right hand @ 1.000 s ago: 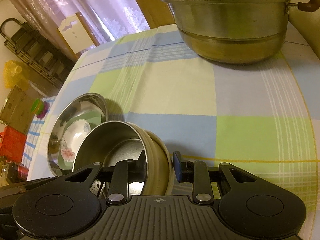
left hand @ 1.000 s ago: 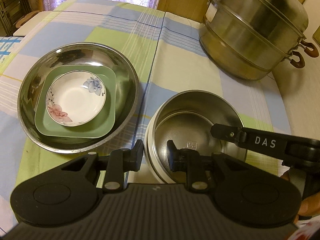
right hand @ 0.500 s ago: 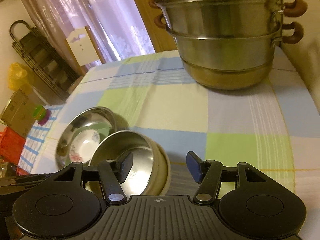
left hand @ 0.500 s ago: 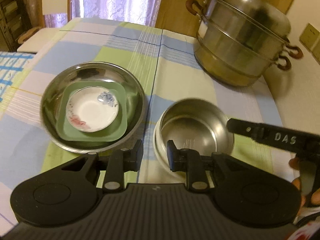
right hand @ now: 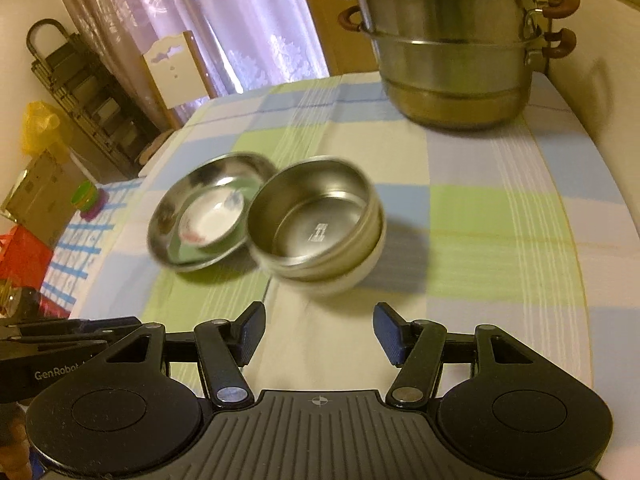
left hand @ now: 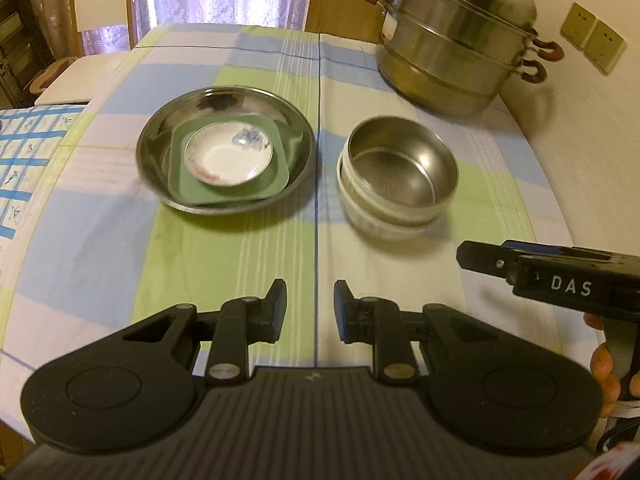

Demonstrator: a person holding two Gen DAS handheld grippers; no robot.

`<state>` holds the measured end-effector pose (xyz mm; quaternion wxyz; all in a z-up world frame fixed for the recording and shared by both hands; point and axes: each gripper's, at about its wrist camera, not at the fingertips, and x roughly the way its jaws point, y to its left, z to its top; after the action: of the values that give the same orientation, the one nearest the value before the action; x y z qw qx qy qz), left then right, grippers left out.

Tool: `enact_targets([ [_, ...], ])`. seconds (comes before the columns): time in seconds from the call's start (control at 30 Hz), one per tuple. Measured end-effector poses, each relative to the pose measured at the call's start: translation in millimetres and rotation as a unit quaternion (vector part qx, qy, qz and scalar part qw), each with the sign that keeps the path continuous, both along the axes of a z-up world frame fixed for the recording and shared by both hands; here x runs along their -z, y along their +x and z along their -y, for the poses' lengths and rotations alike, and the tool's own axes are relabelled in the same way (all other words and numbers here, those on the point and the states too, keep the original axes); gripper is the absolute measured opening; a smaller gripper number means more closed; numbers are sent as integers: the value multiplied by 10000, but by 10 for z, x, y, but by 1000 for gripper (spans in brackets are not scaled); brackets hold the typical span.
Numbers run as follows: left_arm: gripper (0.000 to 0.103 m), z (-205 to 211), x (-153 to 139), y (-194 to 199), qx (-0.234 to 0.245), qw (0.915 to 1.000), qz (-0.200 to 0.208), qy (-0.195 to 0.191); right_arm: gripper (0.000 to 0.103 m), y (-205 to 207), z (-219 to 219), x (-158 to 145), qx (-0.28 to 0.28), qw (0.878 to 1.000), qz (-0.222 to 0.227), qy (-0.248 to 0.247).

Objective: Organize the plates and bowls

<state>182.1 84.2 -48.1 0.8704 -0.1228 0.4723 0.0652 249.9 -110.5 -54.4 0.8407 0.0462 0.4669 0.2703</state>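
Both claws hang over bare counter (left hand: 100,248). The left claw (left hand: 310,307) gapes a little, the right claw (right hand: 319,334) wider, both empty.

A woven checked cloth (left hand: 312,240), matt, is spread over the table. The wide dish (left hand: 160,152), the bowl (left hand: 404,168) and the tiered steamer pot (left hand: 452,64) are of shiny metal. A glossy glazed saucer (left hand: 228,156) is seen on a matt green square plate (left hand: 280,168). The gripper fingers (right hand: 250,332) are of matt black plastic, ribbed on the pads.
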Motion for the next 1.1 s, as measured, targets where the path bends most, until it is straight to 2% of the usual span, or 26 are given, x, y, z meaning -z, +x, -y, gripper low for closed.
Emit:
enact_targets([
  [0.27,22,-44,-84,-419,239,9997,55,68,60,-522,-147,-33,95,9999,6,-119],
  [0.57,22,-131,-158,-718,381,9989,219,145,60,-876,-231,-90,262,9992,163,-265],
  [0.9,22,-210,-151,-846,490,9983,270,183,60,-1081,-315,-55,529,9951,353,-761],
  [1.1,22,-202,-114,-728,502,9984,227,157,60,-972,-200,-44,682,9944,344,-737],
])
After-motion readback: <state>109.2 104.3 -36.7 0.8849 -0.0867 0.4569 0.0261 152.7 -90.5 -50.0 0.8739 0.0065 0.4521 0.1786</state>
